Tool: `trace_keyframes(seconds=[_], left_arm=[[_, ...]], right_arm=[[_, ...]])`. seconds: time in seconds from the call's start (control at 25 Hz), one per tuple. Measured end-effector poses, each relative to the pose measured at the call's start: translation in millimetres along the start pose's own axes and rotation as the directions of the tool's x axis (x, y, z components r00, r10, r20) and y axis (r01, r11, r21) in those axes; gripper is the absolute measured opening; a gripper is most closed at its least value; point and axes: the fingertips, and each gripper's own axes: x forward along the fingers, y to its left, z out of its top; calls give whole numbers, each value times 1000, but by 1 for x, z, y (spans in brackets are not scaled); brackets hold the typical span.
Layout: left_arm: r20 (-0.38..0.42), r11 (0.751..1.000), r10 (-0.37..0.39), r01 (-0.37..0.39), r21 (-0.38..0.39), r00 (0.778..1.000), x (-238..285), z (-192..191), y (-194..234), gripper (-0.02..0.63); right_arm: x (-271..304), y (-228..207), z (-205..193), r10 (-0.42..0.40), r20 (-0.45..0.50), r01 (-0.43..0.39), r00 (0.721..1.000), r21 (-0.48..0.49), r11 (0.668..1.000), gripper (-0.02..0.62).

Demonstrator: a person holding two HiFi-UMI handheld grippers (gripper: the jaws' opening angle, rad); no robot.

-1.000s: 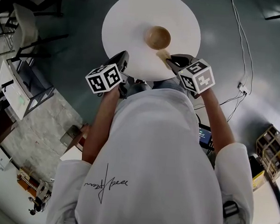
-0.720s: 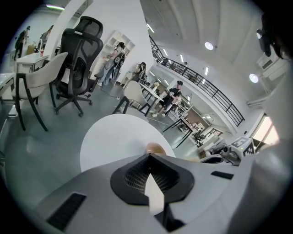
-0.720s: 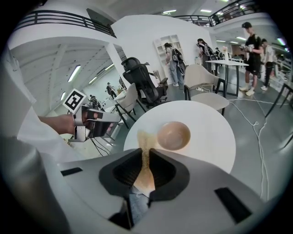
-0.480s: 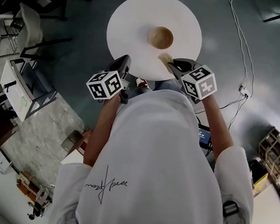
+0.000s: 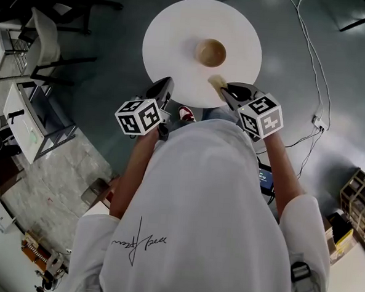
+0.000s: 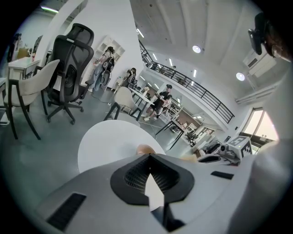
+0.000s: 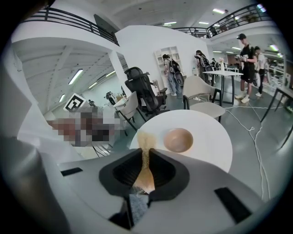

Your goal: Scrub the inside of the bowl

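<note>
The small round wooden bowl (image 5: 210,52) stands upright near the middle of the round white counter (image 5: 170,36). The right tool (image 5: 225,89), clenched on a thin tan scrubbing pad (image 5: 216,82), has drawn back from the bowl to the counter's near edge, so I judge no scrubbing happens now. The left tool (image 5: 166,86) is closed on nothing. Around is a grey floor (image 5: 111,107) and a black office chair (image 6: 68,59).
</note>
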Motion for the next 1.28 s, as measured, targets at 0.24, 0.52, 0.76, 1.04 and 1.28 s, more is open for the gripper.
trace_keyframes(seconds=[0.24,0.52,0.76,1.04,1.28], left_arm=[[88,999,-44,41,35,995,-12,14,-15,6],[86,996,-58,51,77,995,-21,10,-26,6],[93,995,-73,67,74,993,-27,4,-35,6],[56,993,-100,97,64,993,-27,-8,-43,6],[50,991,-119,115,75,992,-31,-18,-50,6]], right_arm=[[-10,10,2,-13,30,14,999,-22,1000,60],[-19,22,0,-10,62,12,998,-39,999,60],[-26,26,-7,-19,72,20,997,-19,1000,60],[-33,31,-10,-16,87,16,996,3,1000,60],[-38,31,-16,-17,74,18,997,-7,1000,60]])
